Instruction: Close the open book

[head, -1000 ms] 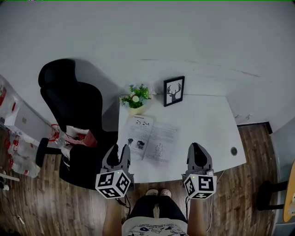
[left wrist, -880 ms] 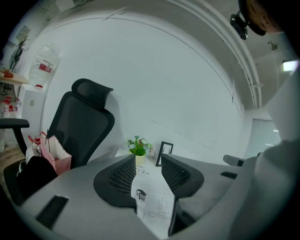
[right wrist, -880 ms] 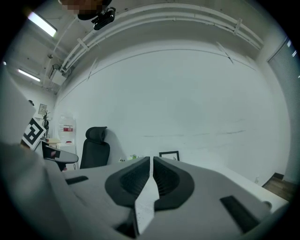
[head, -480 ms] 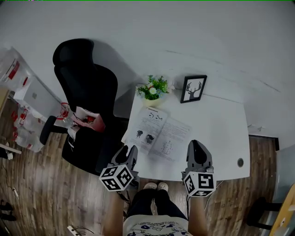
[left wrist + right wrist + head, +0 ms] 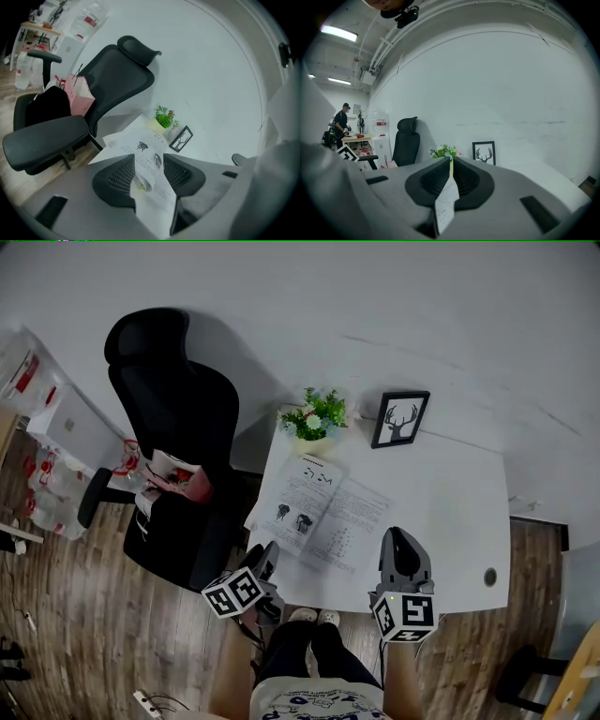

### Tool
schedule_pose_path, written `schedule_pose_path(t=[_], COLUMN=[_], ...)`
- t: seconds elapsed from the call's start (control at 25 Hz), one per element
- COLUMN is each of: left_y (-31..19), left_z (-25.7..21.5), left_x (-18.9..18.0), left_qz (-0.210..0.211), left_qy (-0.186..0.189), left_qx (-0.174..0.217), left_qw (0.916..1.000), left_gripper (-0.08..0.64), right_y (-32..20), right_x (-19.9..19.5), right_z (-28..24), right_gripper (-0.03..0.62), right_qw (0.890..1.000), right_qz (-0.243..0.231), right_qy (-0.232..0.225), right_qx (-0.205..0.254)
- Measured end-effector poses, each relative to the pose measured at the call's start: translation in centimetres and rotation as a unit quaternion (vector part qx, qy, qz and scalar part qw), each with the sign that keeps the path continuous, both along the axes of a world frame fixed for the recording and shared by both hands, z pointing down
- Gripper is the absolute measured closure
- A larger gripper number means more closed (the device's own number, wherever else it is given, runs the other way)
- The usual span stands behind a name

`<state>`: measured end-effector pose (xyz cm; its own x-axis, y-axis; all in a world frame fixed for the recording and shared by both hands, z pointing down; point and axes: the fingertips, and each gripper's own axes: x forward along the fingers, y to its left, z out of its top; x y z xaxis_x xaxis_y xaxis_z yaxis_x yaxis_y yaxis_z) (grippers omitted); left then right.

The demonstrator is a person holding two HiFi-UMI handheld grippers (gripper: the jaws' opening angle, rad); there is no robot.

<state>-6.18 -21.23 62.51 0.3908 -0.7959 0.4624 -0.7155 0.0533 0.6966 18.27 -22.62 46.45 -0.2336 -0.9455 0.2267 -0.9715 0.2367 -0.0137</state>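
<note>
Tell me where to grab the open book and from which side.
Probably best to pinch the book by its left page's outer edge, coming from the left side of the table. The book lies flat and open, so only a thin page edge offers a hold. That edge sits by the table's rim, nearest the left gripper, whose jaws are opening with nothing gripped.

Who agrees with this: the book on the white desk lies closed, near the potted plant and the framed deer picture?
Not closed: the book lies open on the white desk, near the potted plant and the framed deer picture, as the head view shows.
</note>
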Motion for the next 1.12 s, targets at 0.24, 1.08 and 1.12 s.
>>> schedule_pose_path(t=[0.24,1.08,1.12], left_y=[-0.8,-2.8,-2.9], left_z=[2.4,6.9,7.0], left_x=[0.3,-1.0,-1.0], left_qz=[-0.013,-0.104,-0.108], left_qy=[0.043,0.214,0.220], left_qx=[-0.036,-0.101,-0.102], left_qw=[0.9983,0.9661,0.9642], left_gripper=[0.365,0.339,0.339], right_y=[-0.4,-0.8,-0.8], right_x=[0.6,1.4,1.6], right_z=[0.8,0.3,0.2], right_gripper=[0.557,0.557,0.557], right_qw=[1.000,1.000,1.000], right_qz=[0.004,0.019,0.021], right_qy=[0.004,0.015,0.015], right_qx=[-0.010,-0.007,-0.007])
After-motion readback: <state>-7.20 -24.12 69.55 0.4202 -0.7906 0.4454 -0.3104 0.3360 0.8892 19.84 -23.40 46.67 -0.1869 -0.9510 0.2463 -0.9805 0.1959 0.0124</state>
